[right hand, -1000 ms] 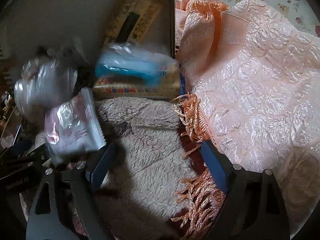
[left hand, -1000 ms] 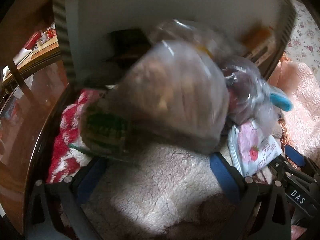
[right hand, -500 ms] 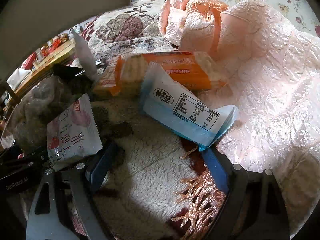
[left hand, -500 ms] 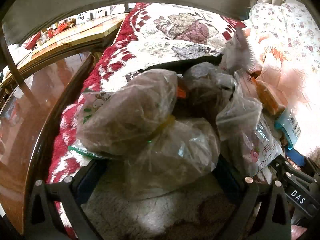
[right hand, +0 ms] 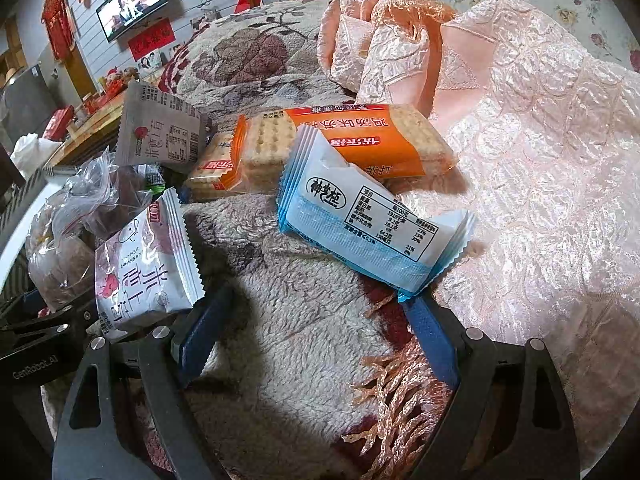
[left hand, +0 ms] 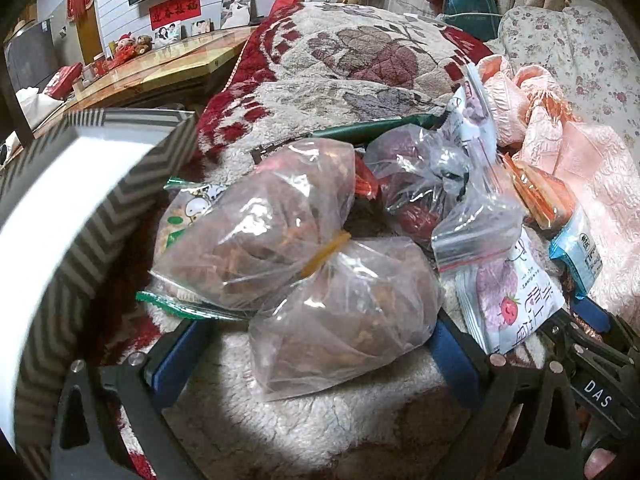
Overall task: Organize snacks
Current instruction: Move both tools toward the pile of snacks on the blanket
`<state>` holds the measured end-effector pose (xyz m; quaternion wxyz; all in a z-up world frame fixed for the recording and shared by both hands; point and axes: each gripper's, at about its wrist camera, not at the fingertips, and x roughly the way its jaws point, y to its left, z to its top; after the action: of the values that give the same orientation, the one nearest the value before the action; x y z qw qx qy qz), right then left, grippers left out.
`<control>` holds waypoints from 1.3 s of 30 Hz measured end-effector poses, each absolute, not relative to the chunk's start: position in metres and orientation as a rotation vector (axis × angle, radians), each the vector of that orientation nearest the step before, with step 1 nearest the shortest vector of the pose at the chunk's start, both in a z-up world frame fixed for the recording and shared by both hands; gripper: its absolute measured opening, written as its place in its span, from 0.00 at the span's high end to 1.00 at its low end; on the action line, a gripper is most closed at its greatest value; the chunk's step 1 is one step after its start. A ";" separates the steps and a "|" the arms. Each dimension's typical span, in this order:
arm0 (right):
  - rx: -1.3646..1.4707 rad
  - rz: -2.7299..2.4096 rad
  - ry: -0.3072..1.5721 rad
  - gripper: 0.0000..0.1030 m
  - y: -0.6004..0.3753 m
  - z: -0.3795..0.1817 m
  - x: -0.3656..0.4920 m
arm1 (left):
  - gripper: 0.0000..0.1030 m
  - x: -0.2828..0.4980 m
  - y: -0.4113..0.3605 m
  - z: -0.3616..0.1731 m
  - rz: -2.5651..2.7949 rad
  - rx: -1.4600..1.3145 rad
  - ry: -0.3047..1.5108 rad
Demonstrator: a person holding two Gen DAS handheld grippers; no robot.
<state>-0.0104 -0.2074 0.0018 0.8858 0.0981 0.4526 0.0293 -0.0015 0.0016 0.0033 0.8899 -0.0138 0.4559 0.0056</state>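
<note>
Snacks lie in a heap on a fluffy blanket (left hand: pixel 340 432). In the left wrist view, two clear bags of brown snacks (left hand: pixel 304 264) tied with a yellow band lie between my open left gripper (left hand: pixel 316 356) fingers. A bag of red dates (left hand: pixel 420 188) and a white strawberry packet (left hand: pixel 516 296) lie to the right. In the right wrist view, a blue-white packet (right hand: pixel 368 220) rests by the right finger of my open right gripper (right hand: pixel 316 328). Orange cracker packs (right hand: pixel 340 144), a grey packet (right hand: pixel 160 132) and the strawberry packet (right hand: pixel 140 268) lie around it.
A white box with a grey chevron rim (left hand: pixel 60 208) is at the left, tipped on its side. A pink satin cloth (right hand: pixel 540 160) with fringe covers the right. A wooden table (left hand: pixel 160 72) and a wall TV are behind.
The box that covered the snacks has been lifted away to the left. The snacks spilled out and now lie settled on the blanket. Both grippers stayed open.
</note>
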 end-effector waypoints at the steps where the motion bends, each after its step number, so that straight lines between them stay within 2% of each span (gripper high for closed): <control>1: 0.204 0.061 0.941 0.15 -0.207 0.002 -0.010 | 0.00 -0.001 0.002 0.003 0.012 -0.029 0.947; 33: 0.206 0.062 0.943 0.15 -0.209 0.002 -0.011 | 0.00 -0.002 0.003 0.003 0.012 -0.027 0.948; 39: 0.201 0.083 0.996 0.15 -0.209 0.007 -0.014 | 0.00 -0.003 0.008 0.010 -0.051 -0.014 1.013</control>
<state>-0.0140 -0.2093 0.0072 0.8729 0.0963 0.4766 0.0399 -0.0033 0.0075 0.0105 0.8741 -0.0068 0.4850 -0.0246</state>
